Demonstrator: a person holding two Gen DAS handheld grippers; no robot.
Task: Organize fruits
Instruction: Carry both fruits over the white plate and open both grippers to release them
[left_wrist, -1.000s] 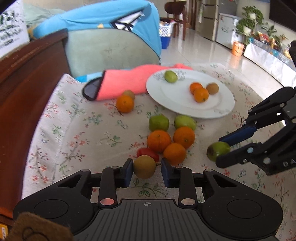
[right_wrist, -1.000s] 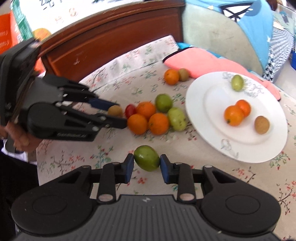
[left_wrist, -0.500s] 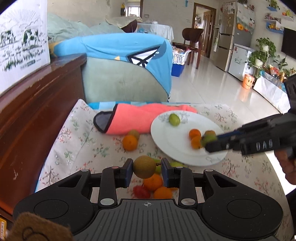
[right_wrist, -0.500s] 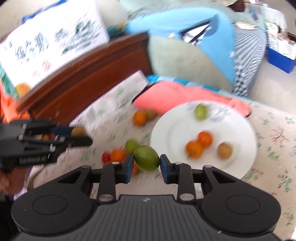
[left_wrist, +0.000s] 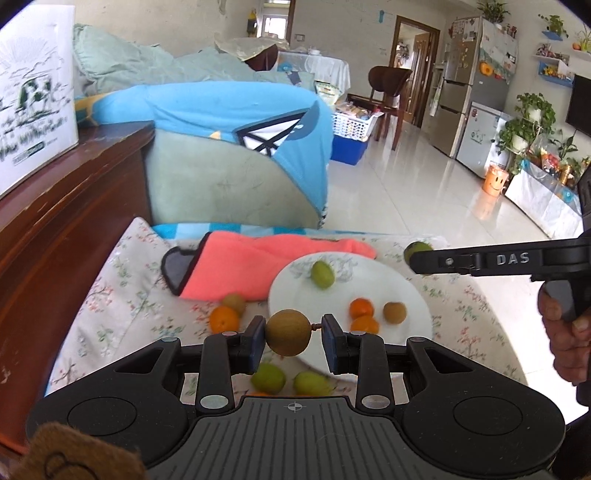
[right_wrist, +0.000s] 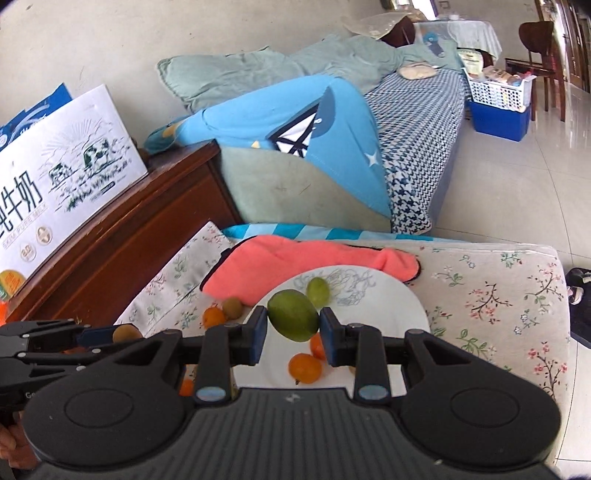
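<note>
Now, fruit carried: I have a brown fruit (left_wrist: 288, 332) and a green fruit (right_wrist: 293, 315) pinched — both lifted off the cloth a second ago.
Left gripper (left_wrist: 293, 342): clamped on the brown one, short of the white plate (left_wrist: 413, 295).
Right gripper (right_wrist: 293, 338): clamped on the green one, over the plate.
Meaning: pickup done — next I set both down with the fruit already plated.
</note>
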